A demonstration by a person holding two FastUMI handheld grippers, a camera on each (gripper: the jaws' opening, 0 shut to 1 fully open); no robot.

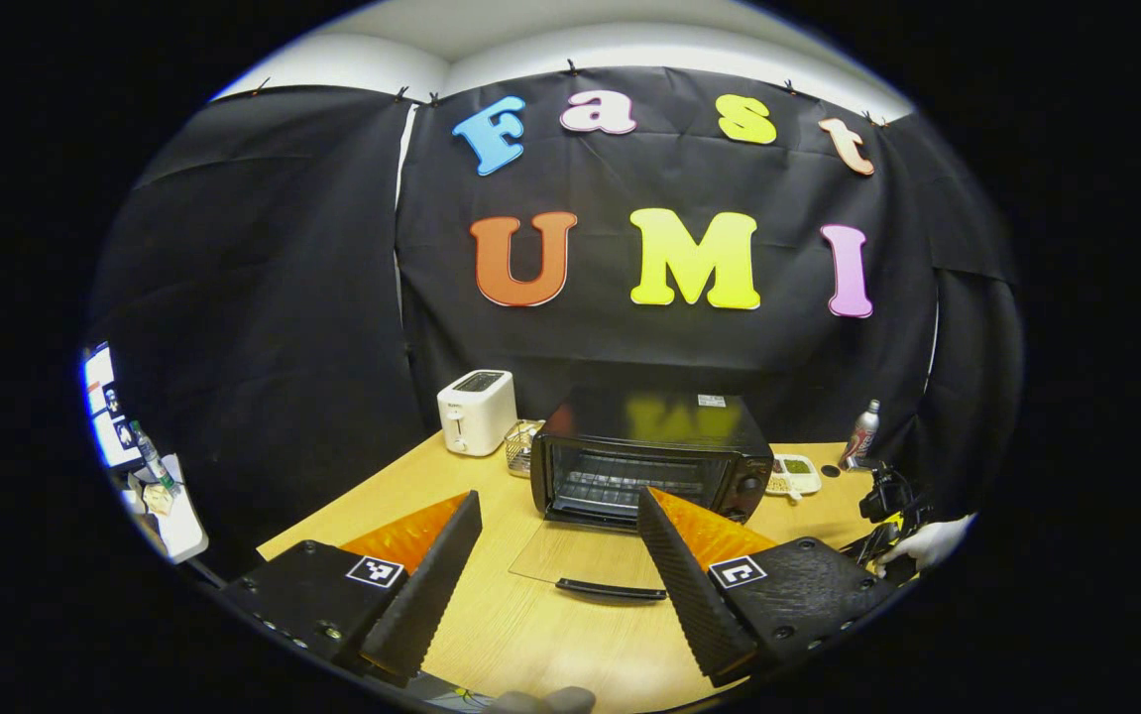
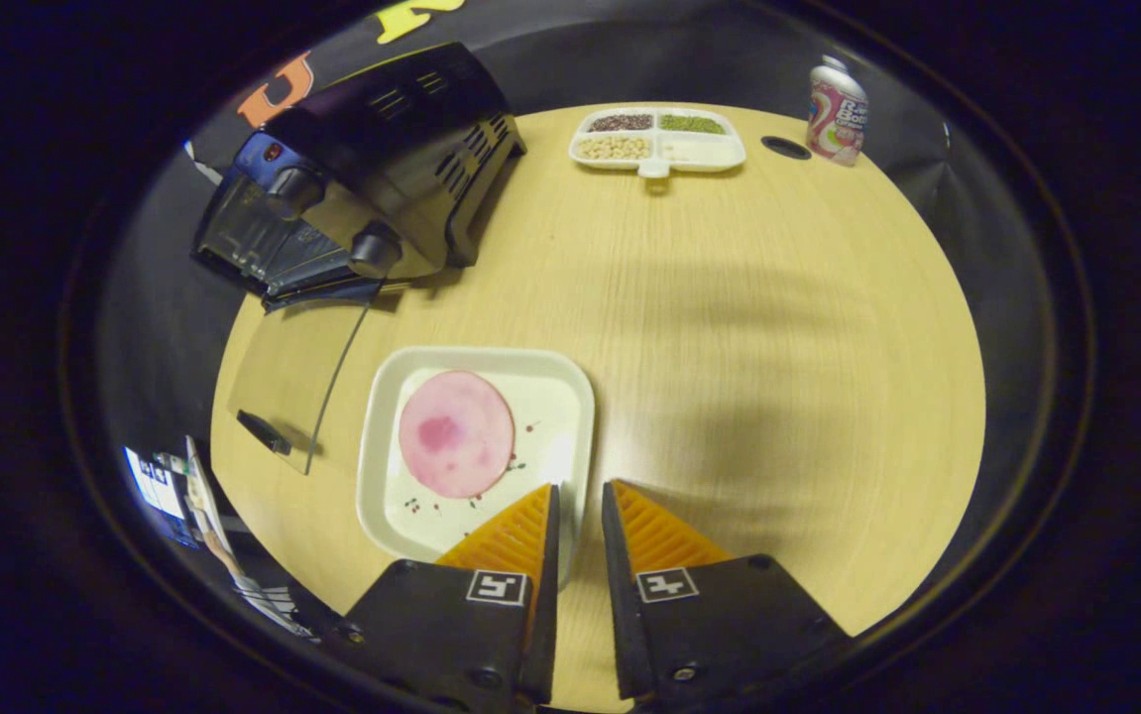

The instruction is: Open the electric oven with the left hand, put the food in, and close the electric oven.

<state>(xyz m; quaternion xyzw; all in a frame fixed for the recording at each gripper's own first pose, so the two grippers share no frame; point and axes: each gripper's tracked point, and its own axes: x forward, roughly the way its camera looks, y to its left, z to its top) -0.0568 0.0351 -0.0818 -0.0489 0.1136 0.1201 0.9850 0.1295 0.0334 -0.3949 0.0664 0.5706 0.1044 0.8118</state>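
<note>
Altogether, one black electric oven (image 1: 651,456) is standing on the pale wooden surface (image 2: 748,327), its glass door (image 1: 580,555) lying folded down flat in front of it, with a wire rack showing inside. One white square plate (image 2: 476,446) is sitting on the surface just in front of the oven, carrying a single round pink slice of ham (image 2: 456,433) and a few dark specks. One white divided tray (image 2: 657,139) is resting further back beside the oven; three of its compartments are holding dark, green and pale beans, and what the fourth holds I cannot tell. One white toaster (image 1: 477,411) is standing left of the oven, one small wire basket (image 1: 522,446) between them, and one printed can (image 2: 837,97) at the far edge.

The left tool (image 1: 560,516) is hovering wide open before the oven door, holding nothing. The right tool (image 2: 578,496) is sitting nearly closed over the plate's near rim; whether the fingers are pinching it I cannot tell.
</note>
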